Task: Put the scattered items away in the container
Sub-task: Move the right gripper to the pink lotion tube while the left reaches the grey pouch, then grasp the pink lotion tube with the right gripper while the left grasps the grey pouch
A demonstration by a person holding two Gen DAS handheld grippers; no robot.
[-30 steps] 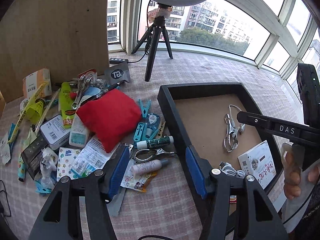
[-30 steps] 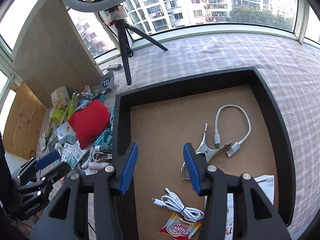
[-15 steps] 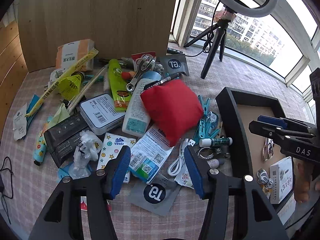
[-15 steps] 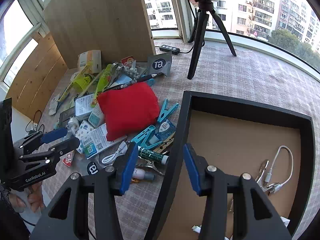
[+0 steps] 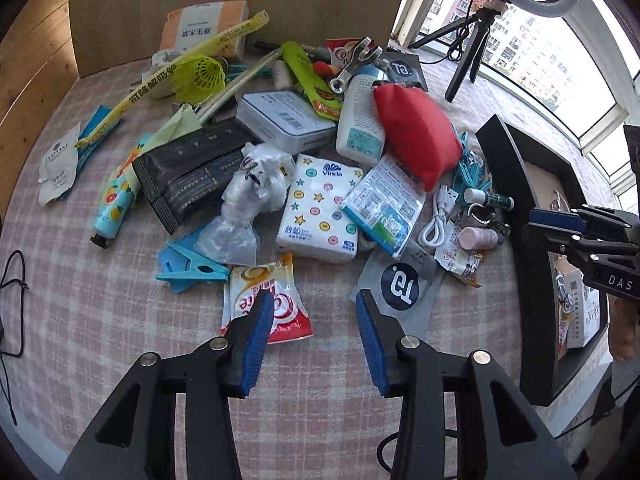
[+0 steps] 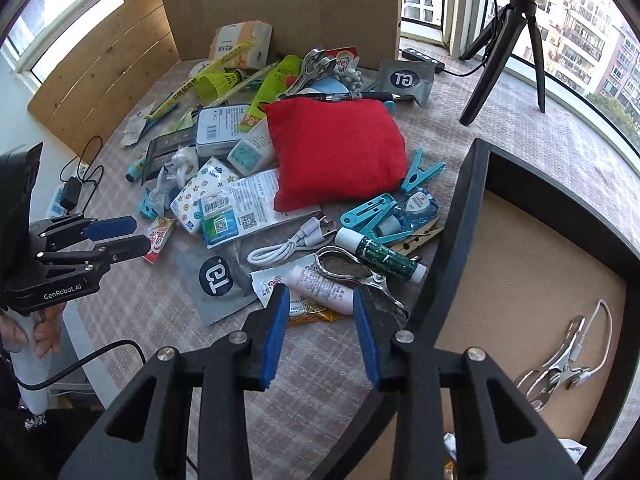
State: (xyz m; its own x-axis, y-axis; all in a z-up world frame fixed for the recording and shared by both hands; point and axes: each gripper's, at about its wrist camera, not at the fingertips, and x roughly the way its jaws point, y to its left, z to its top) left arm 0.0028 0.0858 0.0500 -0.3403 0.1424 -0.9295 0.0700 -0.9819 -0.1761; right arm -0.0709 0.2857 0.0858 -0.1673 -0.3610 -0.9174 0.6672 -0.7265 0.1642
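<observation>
Left gripper (image 5: 314, 300) low centre, blue-padded jaws closing, nothing between; red-and-white coffee sachet (image 5: 266, 300) at left pad; black-walled tray (image 5: 516, 200) right edge.

"Vinda" on star-print tissue pack (image 5: 320, 208); "DAS" on right gripper (image 5: 554, 228); "GenRobot.AI" on left gripper (image 6: 116, 236); "GT" disc on grey pouch (image 5: 400, 286)
</observation>
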